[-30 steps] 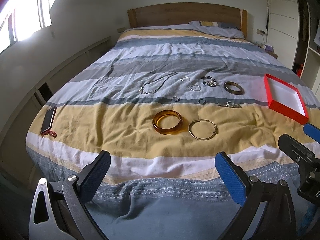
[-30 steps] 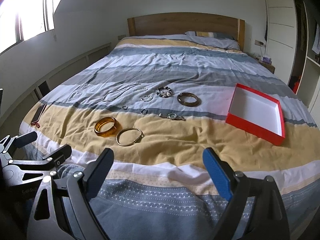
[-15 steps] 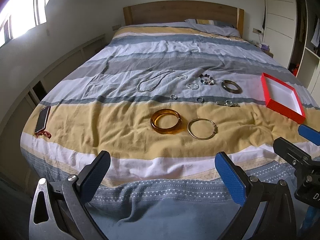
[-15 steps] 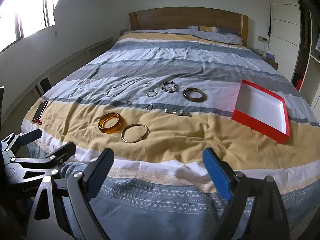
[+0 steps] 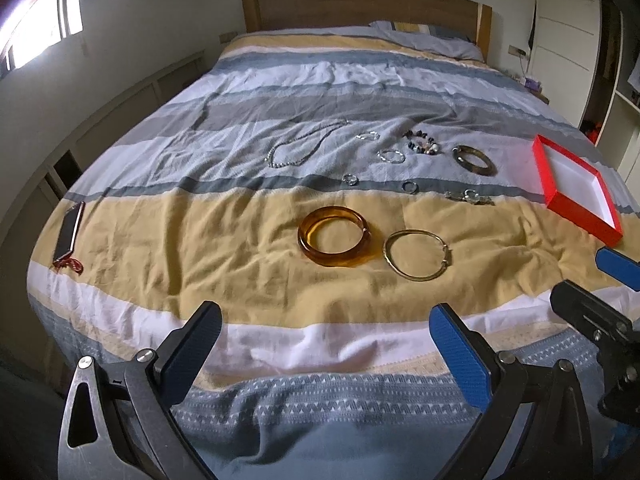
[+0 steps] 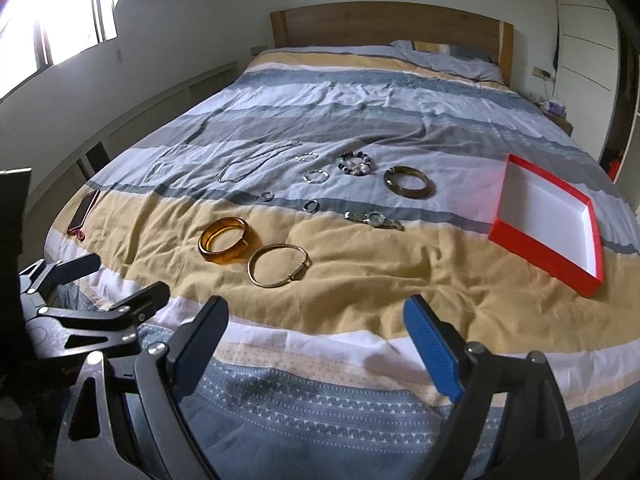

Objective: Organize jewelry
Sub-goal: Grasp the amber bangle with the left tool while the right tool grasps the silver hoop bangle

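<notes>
Jewelry lies spread on a striped bed. An amber bangle (image 5: pixel 335 236) (image 6: pixel 225 239) and a thin gold bangle (image 5: pixel 417 254) (image 6: pixel 277 265) lie nearest, on the yellow stripe. Behind them are a silver chain necklace (image 5: pixel 301 148) (image 6: pixel 252 165), a beaded bracelet (image 5: pixel 421 144) (image 6: pixel 354 164), a dark bangle (image 5: pixel 474 160) (image 6: pixel 409 182), a watch (image 5: pixel 470 197) (image 6: pixel 374 220) and small rings. A red box with white inside (image 5: pixel 576 189) (image 6: pixel 549 224) lies open at the right. My left gripper (image 5: pixel 320 344) and right gripper (image 6: pixel 316 336) are both open and empty, over the bed's foot.
A phone (image 5: pixel 69 232) (image 6: pixel 83 209) lies at the bed's left edge. The wooden headboard (image 5: pixel 360 8) and pillow are at the far end. White wardrobes stand on the right and a low shelf runs along the left wall under a bright window.
Both grippers have moved forward toward the bed; the jewelry and red box appear closer. Both stay open.
</notes>
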